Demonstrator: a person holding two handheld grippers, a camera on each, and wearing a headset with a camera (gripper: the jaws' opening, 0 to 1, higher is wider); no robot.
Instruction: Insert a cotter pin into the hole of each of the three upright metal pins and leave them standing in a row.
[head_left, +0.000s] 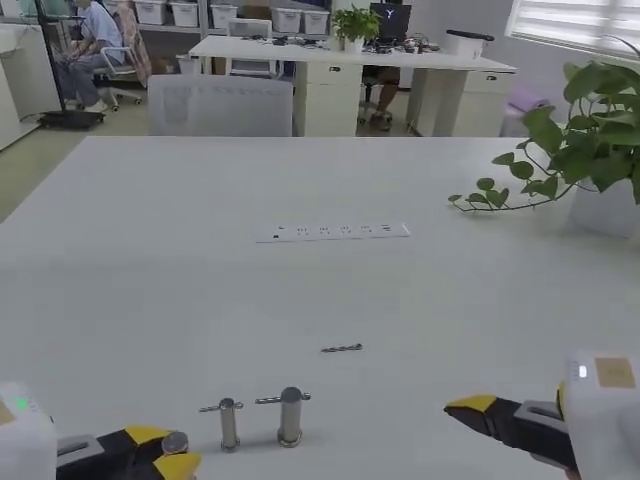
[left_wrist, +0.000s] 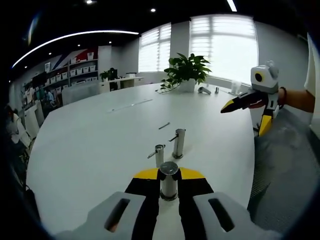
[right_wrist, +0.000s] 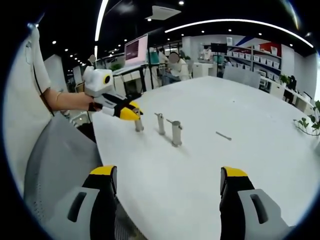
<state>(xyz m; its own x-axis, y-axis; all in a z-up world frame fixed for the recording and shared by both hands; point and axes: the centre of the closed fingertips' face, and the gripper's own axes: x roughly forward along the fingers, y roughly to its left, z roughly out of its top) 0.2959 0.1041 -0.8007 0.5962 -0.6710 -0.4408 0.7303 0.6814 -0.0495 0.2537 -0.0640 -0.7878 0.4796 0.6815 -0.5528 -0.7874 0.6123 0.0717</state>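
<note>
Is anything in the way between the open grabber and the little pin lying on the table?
No, nothing visible. Just bare table lies between the right gripper and the loose cotter pin. The two standing metal pins are off to the side, nearer the left gripper.

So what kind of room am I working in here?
Most likely an open-plan office: a long white table, desks with a monitor behind it, shelves of storage bins, and a potted plant.

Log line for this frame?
left gripper shut on bare pin | right gripper open | two pins cottered, upright | one cotter loose on table
</note>
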